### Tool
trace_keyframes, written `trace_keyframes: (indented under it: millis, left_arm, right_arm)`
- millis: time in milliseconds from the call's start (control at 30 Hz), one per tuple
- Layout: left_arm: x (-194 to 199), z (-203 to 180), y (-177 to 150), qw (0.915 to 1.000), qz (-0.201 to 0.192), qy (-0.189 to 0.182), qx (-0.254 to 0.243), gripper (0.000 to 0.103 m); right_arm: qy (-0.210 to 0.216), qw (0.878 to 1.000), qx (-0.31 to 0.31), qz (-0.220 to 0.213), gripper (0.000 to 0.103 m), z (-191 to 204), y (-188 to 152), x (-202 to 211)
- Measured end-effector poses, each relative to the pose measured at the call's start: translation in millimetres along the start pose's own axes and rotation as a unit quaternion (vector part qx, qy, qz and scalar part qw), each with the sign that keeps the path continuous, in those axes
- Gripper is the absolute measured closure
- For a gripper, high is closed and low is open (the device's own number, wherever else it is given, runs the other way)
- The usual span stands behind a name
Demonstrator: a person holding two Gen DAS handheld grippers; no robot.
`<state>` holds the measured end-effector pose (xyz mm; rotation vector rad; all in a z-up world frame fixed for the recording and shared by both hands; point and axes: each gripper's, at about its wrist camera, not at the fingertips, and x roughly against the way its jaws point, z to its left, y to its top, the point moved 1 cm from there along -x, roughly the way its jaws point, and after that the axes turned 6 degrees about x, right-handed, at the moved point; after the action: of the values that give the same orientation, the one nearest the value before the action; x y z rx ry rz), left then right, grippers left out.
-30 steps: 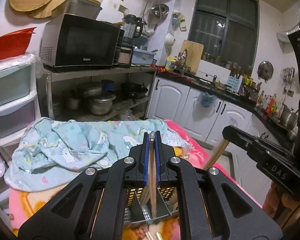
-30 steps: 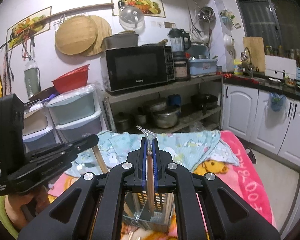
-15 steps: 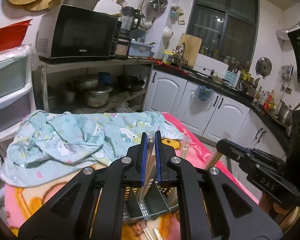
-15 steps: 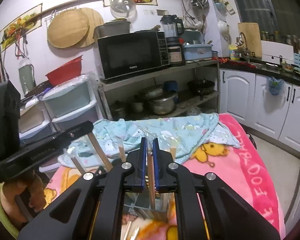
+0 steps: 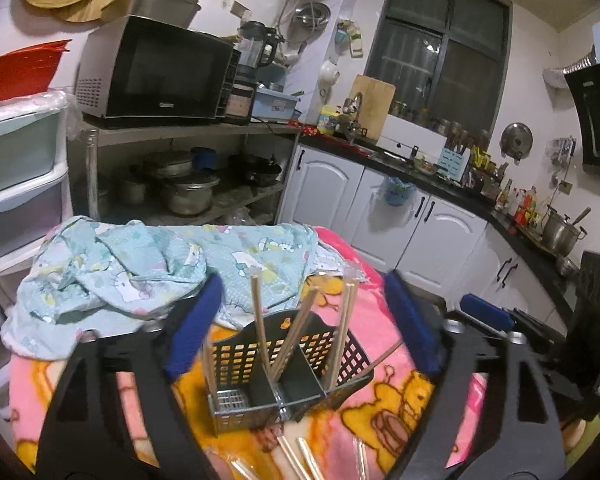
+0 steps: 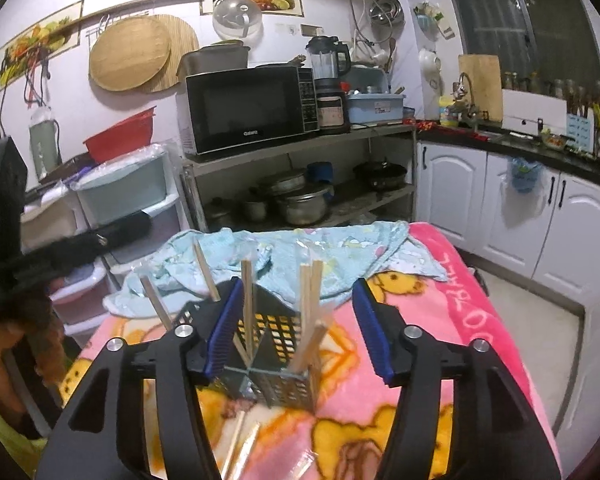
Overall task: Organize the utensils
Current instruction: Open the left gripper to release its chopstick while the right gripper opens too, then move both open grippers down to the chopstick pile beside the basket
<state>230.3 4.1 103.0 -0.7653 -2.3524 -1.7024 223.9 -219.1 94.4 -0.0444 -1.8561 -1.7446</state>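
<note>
A black perforated caddy with divided compartments stands on the pink blanket. Several wooden chopsticks lean upright in it, some still in clear wrappers. My left gripper hangs just over the caddy, jaws opening wide, and its blue pads touch no stick. My right gripper faces the caddy from the other side. Its jaws are opening too, with sticks standing between the pads but none pressed. More loose chopsticks lie on the blanket in front of the caddy.
A crumpled light-blue patterned cloth lies behind the caddy on the pink cartoon blanket. Beyond stand plastic drawers, a metal shelf with a microwave and pots, and white cabinets. A hand shows at the left edge.
Both grippers were shut on a wooden chopstick above the caddy. Both jaws now stand wide apart, the sticks rest in the caddy, and the grippers have come closer to it.
</note>
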Motion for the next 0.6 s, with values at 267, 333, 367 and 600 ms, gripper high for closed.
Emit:
trace_keyframes:
  millis: [267,333,367,600]
  left_arm:
    - [24.7,12.2,-5.4,0.9997,-0.003,0.013,0.021,0.011]
    - [29.0,12.6,-9.5,0.9997,-0.002,0.017,0.018,0.011]
    - [30.8,13.3,-11.7,0.9997,-0.001,0.019,0.017,0.011]
    - [41.0,23.4,-25.3,0.9993,0.008,0.028,0.022,0.011]
  right_arm:
    - [-0.011,1.0,0.001,0.006,0.038,-0.8,-14.2,14.4]
    - [-0.014,1.0,0.001,0.004,0.037,-1.1,-16.7,18.3]
    - [-0.015,1.0,0.001,0.004,0.037,-0.9,-17.2,19.7]
    - [-0.017,1.0,0.0,0.006,0.033,0.7,-23.0,27.8]
